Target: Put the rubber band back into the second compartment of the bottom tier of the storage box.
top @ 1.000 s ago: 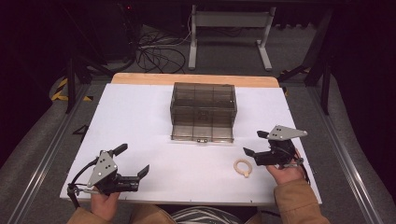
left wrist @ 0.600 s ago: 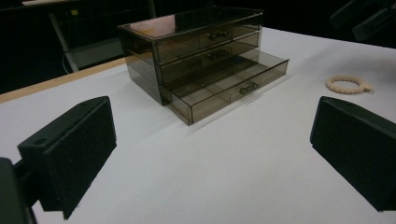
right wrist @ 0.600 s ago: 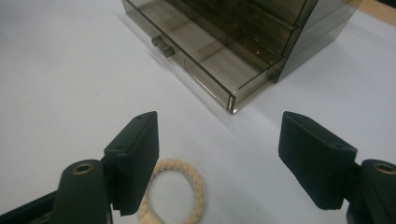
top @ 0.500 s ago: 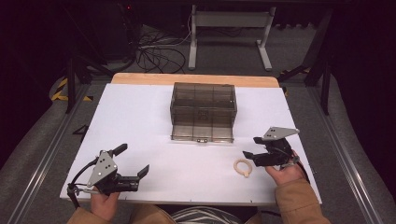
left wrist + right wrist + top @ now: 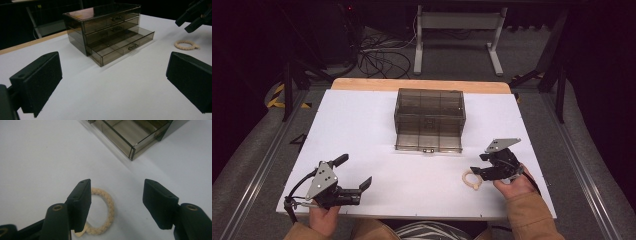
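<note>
A cream braided ring [image 5: 472, 179] lies on the white table [image 5: 362, 125] at the front right. My right gripper [image 5: 478, 164] hovers just over it. In the right gripper view [image 5: 115, 202] the jaws have just been closing. The ring [image 5: 102, 212] lies partly under the left pad [image 5: 81, 202], and neither pad presses on it. A smoky see-through drawer box [image 5: 429, 120] stands mid-table with its bottom drawer [image 5: 125, 46] pulled out. My left gripper [image 5: 353, 171] rests at the front left, jaws wide open [image 5: 112, 77] and holding nothing.
The open drawer's corner [image 5: 131, 148] lies just beyond the ring. The table's wooden back edge [image 5: 422, 85] runs behind the box. Dark floor, cables [image 5: 377, 55] and a desk frame [image 5: 457, 30] lie past it.
The right gripper's jaws stand closer together than before and have edged slightly toward the ring. The left gripper, the ring and the drawer box have not moved.
</note>
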A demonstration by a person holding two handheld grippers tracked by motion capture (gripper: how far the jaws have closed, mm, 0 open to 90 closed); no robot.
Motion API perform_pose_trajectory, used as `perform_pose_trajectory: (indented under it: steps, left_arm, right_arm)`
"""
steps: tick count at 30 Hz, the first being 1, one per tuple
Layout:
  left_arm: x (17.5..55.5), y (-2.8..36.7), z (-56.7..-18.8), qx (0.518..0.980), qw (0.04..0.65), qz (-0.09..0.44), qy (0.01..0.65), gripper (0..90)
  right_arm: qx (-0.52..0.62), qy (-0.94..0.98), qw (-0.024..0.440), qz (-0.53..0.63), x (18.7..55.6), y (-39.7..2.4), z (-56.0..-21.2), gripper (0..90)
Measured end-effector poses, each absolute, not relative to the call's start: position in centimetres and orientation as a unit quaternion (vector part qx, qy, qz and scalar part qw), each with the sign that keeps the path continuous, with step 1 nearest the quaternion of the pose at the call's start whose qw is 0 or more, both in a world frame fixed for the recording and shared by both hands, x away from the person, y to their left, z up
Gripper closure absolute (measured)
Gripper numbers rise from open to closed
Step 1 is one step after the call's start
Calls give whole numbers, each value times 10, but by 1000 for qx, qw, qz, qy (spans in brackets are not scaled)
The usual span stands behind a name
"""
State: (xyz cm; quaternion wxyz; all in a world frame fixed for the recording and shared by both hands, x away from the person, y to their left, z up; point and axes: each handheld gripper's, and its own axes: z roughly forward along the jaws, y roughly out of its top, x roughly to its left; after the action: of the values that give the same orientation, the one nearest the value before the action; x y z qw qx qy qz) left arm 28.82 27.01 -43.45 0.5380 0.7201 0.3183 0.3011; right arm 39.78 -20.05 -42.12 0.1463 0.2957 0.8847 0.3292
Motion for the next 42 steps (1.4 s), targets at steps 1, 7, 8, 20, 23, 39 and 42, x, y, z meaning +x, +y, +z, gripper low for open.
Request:
perform_pose_trajectory:
  steps: [1,7,8,20,23,39,42]
  left_arm:
    - [288,270,-434,720,538,301,318,9]
    - [288,270,-434,720,538,301,319,9]
    - [288,270,-434,720,538,301,319,9]
    - [288,270,-434,719,540,301,318,9]
    - [288,270,-435,720,539,300,319,9]
    - [288,270,-435,720,539,300,318,9]
    - [288,270,-434,720,539,300,317,9]
  right_arm:
    - [296,885,146,329,398,-201,-421,417]
    - [296,895,142,302,399,-197,-427,475]
    - [296,896,141,298,399,-196,-428,486]
    - [300,910,129,255,401,-192,-434,597]
    - [300,913,129,246,401,-191,-436,614]
    - [309,918,114,219,402,-188,-443,750]
    - [312,918,109,217,403,-188,-444,799]
